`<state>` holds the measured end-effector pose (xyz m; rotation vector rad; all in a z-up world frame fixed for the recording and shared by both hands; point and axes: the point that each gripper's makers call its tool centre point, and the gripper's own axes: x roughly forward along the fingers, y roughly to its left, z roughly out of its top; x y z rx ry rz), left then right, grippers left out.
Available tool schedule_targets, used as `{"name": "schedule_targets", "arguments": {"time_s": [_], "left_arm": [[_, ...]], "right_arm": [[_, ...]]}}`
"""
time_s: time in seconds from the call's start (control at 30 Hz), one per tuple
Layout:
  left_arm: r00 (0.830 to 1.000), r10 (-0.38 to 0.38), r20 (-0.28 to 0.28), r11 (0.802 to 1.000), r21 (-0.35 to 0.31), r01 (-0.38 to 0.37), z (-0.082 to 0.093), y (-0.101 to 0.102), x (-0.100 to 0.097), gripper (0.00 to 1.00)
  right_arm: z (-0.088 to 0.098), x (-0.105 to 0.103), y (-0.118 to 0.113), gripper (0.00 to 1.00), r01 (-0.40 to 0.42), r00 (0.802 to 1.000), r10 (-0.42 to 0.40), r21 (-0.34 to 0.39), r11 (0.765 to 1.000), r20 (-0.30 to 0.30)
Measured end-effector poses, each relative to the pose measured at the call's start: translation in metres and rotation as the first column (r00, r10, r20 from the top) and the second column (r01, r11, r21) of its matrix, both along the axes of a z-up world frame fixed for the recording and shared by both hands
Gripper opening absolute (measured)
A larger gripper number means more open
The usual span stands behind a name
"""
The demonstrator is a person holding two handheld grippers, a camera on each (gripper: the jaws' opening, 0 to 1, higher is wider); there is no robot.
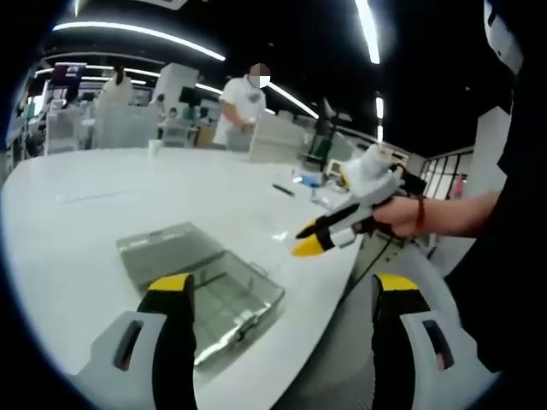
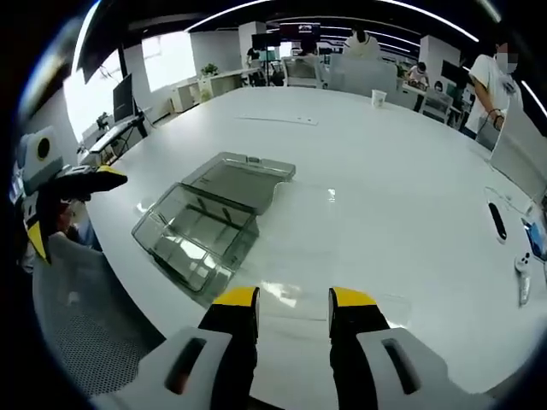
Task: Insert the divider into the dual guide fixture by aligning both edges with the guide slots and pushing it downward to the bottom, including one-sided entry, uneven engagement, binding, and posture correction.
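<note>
Jaws, left gripper (image 1: 284,295): spread wide, nothing between them; yellow tips rise at 7 and 5 o'clock in the left gripper view. Jaws, right gripper (image 2: 293,299): yellow tips stand a narrow gap apart at 6 o'clock in the right gripper view. A flat clear sheet (image 2: 318,248) lies on the worktop ahead of and under them; cannot tell whether they grip it. It may be the divider; not certain.

Worktop (image 2: 385,162): large, white, rounded edge. It carries everything below.

Clear plastic case (image 2: 201,224): hinged, lying open, at 9 to 10 o'clock from the right tips. The deeper half, toward 8 o'clock, has raised walls and a thin clear partition standing across it; the compartments look bare. The shallower half, toward 12 o'clock, lies flat with two small latches on its far edge and seems bare too. In the left gripper view the same case (image 1: 201,278) sits just beyond the left jaw tip, near the worktop edge.

The right gripper shows in the left gripper view at 3 o'clock, held in a hand (image 1: 397,213) above the worktop edge, jaws nearly closed.

Small items at 3 o'clock in the right gripper view: a dark oblong object (image 2: 496,219). A white cup (image 2: 379,98) stands far off at 1 o'clock. A person (image 1: 242,107) in white stands beyond the worktop.
</note>
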<state>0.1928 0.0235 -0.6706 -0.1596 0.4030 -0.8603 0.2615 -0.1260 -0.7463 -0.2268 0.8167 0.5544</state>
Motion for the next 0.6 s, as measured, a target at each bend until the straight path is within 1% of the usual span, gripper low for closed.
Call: {"name": "schedule_targets", "arguments": {"time_s": [0.17,0.23,0.27,0.4,0.47,0.53,0.6], "left_arm": [[1.000,0.015,-0.005,1.000,-0.022,-0.015,0.002,0.000,0.002,0.84],[1.000,0.021,-0.006,0.999,-0.036,-0.021,0.004,0.001,0.003,0.84],[1.000,0.022,-0.007,0.999,-0.036,-0.023,0.003,0.001,0.004,0.84],[1.000,0.016,-0.009,1.000,-0.025,-0.016,0.001,0.002,0.002,0.83],[1.000,0.019,-0.013,0.999,-0.035,-0.019,0.001,0.002,0.002,0.83],[1.000,0.026,-0.017,0.999,-0.042,-0.027,0.002,0.002,0.003,0.83],[0.999,0.038,-0.026,0.998,-0.050,-0.039,0.001,0.003,0.004,0.82]], "right_arm": [[0.009,-0.002,0.009,0.28,-0.017,1.000,0.017,0.021,1.000,0.018],[0.013,-0.002,0.015,0.28,-0.023,0.999,0.022,0.046,0.999,0.025],[0.014,-0.001,0.017,0.28,-0.024,0.999,0.023,0.056,0.998,0.025],[0.017,-0.003,0.026,0.28,-0.049,0.998,0.047,0.052,0.997,0.041],[0.018,-0.005,0.030,0.28,-0.056,0.998,0.054,0.065,0.996,0.040],[0.021,-0.006,0.034,0.28,-0.070,0.996,0.067,0.067,0.995,0.053],[0.024,-0.007,0.041,0.28,-0.089,0.994,0.083,0.088,0.992,0.069]]}}
